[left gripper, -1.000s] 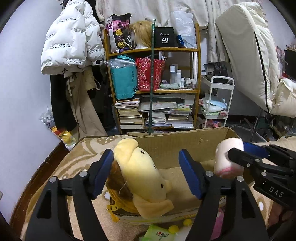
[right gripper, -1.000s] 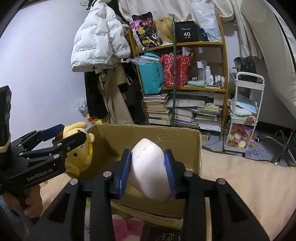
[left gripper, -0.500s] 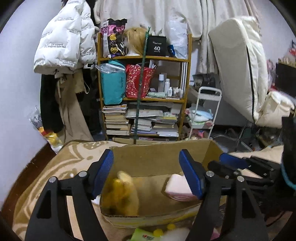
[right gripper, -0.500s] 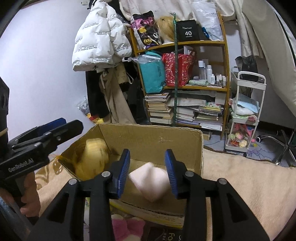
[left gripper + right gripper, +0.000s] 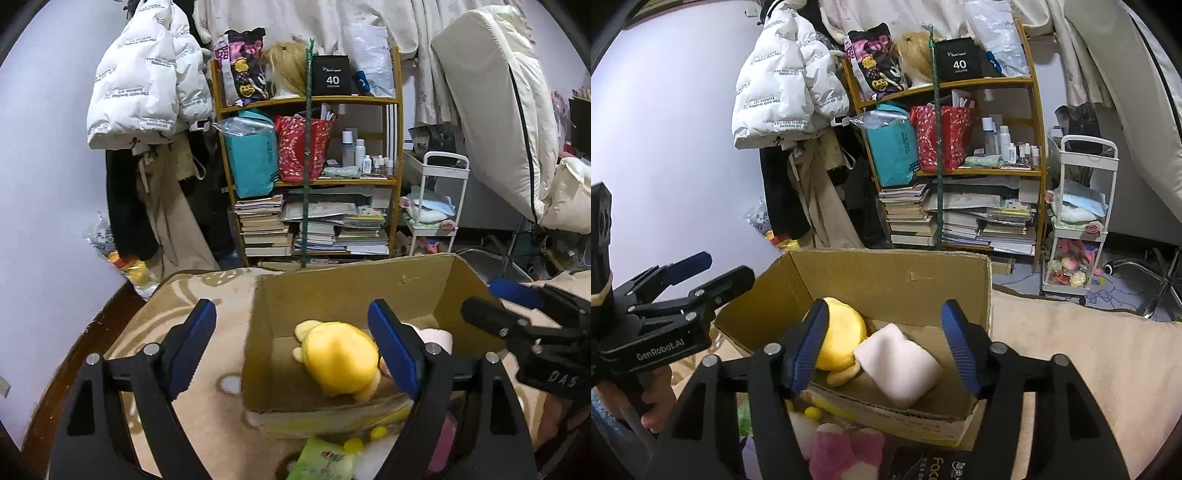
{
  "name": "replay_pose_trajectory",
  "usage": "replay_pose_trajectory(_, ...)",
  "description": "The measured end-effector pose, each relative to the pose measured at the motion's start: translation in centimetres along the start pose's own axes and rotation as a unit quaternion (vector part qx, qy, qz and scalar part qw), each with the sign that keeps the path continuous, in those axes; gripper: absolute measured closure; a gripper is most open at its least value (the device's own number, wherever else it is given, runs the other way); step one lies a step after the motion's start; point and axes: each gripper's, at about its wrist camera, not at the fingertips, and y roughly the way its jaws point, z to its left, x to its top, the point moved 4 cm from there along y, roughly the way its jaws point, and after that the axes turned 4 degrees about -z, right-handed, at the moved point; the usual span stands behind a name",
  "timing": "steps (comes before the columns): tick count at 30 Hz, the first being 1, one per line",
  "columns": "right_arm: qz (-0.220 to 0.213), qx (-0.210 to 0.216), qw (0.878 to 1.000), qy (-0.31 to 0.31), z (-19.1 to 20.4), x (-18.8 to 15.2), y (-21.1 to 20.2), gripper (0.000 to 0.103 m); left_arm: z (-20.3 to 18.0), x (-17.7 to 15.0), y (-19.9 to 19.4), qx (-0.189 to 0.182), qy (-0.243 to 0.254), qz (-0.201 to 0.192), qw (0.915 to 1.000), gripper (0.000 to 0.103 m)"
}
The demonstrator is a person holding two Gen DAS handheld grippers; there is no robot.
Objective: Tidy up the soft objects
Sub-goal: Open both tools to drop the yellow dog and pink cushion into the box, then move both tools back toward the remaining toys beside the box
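Note:
A yellow plush toy [image 5: 340,358] lies inside the open cardboard box [image 5: 351,291]; it also shows in the right wrist view [image 5: 842,339]. A pale pink soft roll [image 5: 899,363] lies beside it in the box [image 5: 886,273]. My left gripper [image 5: 291,347] is open and empty, above the box's near left side. My right gripper [image 5: 886,349] is open and empty, above the box's near edge. Each gripper shows in the other's view, the right one [image 5: 517,314] and the left one [image 5: 698,280].
A pink plush [image 5: 846,454], small yellow balls [image 5: 351,443] and a green packet [image 5: 325,461] lie in front of the box on a beige patterned blanket [image 5: 177,314]. Behind stand a cluttered wooden bookshelf [image 5: 314,177], a white trolley [image 5: 1078,221] and hanging coats [image 5: 147,92].
Both grippers opened and let go: the yellow plush and the pink roll dropped into the box. Both grippers have drawn back and up from the box.

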Motion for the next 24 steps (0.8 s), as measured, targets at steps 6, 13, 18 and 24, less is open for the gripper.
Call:
replay_pose_trajectory(6,-0.008,-0.010,1.000,-0.009,1.1,0.4,-2.2,0.015,1.0,0.1,-2.7,0.019,0.001,-0.005,0.9998,0.014)
replay_pose_trajectory(13,-0.019,-0.021,1.000,-0.014,2.3,0.6,-5.5,0.001,2.2,-0.1,-6.1,0.023,-0.015,-0.003,0.9996,0.008)
replay_pose_trajectory(18,-0.023,-0.033,0.999,-0.029,3.1,0.4,-8.0,0.000,2.7,-0.5,-8.6,0.025,-0.025,-0.003,0.9994,0.007)
replay_pose_trajectory(24,-0.031,-0.043,0.998,-0.026,3.3,-0.2,-10.8,0.000,2.7,-1.5,-11.1,0.028,-0.036,0.010,0.9989,0.006)
